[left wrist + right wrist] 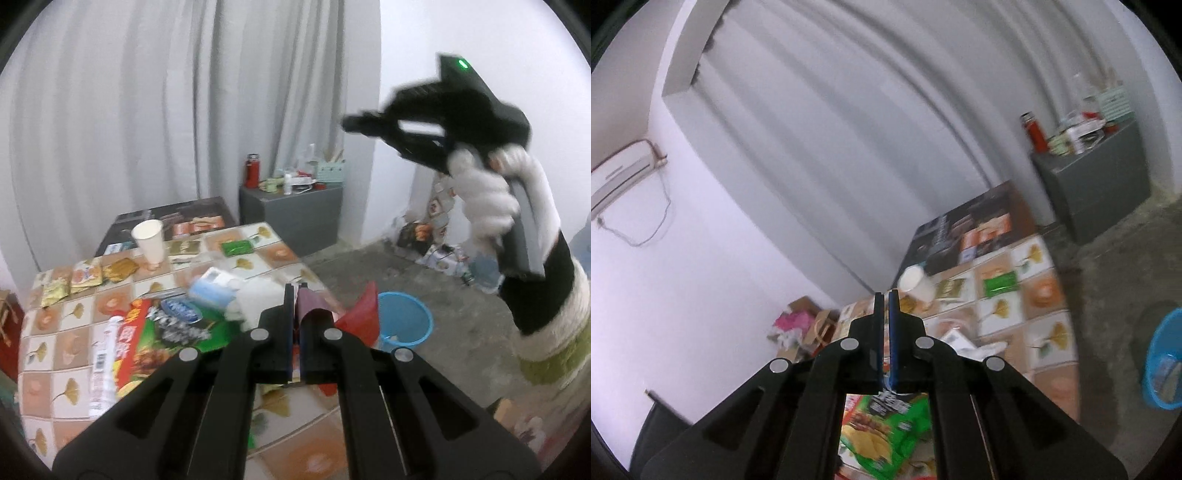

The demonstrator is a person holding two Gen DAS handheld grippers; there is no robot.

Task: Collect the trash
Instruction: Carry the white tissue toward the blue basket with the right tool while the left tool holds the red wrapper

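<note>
The left gripper [297, 295] is clamped on a red wrapper [360, 314]; a thin grip could drop it short of the blue bin [404, 319] ahead-right. The right gripper [885, 306], raised, is pressed together, empty.

Right gripper [885, 295] closed above green snack bag [886, 432]; tiled table [1049, 332]

Glossy snack bag [166, 332], paper cup [149, 236], plastic basin [404, 317], rough floor [461, 332]

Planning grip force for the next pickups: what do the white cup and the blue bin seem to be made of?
White cup: probably paper, matte, thin rolled rim, so it would crush easily. Blue bin: looks like plastic, smooth and slightly glossy, with uniform colour and a moulded rim.
</note>
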